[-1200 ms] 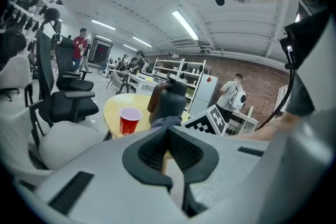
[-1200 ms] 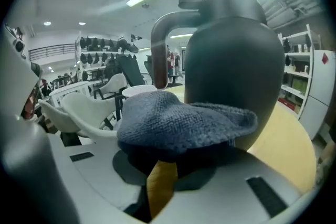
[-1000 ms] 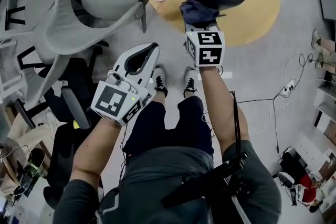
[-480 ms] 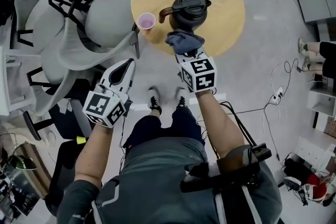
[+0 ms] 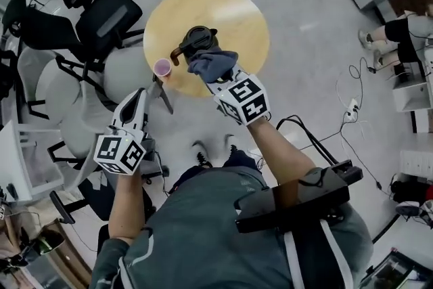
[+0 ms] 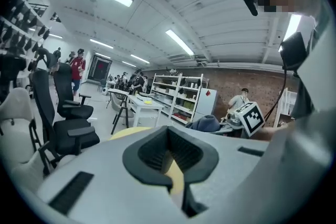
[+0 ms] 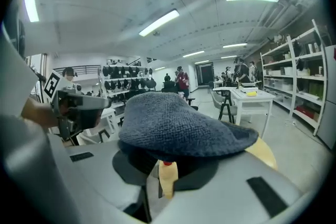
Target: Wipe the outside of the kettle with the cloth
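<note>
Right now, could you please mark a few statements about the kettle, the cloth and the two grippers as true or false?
1. The right gripper grips the cloth. True.
2. The left gripper is clamped on the handle of the kettle. False: its jaws are shut on nothing, off the table's side.
3. The pink cup stands on the round table near the kettle. True.
4. The kettle lies on the floor. False: it stands upright on the table.

Table with kettle and pink cup
</note>
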`<state>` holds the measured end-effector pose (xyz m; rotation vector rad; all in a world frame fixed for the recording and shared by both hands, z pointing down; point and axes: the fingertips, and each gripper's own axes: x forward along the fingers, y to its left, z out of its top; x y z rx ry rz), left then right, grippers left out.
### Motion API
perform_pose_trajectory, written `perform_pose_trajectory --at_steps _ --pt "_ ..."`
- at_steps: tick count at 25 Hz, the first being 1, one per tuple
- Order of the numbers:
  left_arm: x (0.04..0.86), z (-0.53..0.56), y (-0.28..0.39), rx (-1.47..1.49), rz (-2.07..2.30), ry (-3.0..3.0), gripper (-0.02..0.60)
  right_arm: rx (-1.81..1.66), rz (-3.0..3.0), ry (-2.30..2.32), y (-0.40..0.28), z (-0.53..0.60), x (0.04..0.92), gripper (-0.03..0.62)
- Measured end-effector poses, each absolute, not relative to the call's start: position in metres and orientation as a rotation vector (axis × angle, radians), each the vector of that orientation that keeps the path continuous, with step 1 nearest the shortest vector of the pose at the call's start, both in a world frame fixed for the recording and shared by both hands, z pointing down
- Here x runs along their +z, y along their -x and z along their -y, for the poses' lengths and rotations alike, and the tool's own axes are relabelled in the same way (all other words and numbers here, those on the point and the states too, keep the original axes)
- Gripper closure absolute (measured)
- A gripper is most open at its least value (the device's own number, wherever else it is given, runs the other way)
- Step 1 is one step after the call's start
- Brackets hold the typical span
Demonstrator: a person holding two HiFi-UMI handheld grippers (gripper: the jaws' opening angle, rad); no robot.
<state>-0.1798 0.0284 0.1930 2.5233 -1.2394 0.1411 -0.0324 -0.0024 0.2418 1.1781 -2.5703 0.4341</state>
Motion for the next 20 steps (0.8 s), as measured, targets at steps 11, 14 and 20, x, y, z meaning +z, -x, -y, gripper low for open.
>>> perform_pose_trajectory --at_steps 11,14,20 --pt "0.106 -0.023 0.156 0.061 1.338 -2.664 0.572 0.320 2.668 -1.243 -0.010 -0.005 0.148 0.516" --pt "0.094 -0.025 0.153 0.063 1.337 -2.677 0.572 0.277 2.682 -1.309 -0.029 -0.007 0.124 0.516" --pt "0.078 -0.023 0.139 0.046 1.357 -2.687 0.572 0.201 2.701 -1.339 -0.046 -0.009 0.097 0.517"
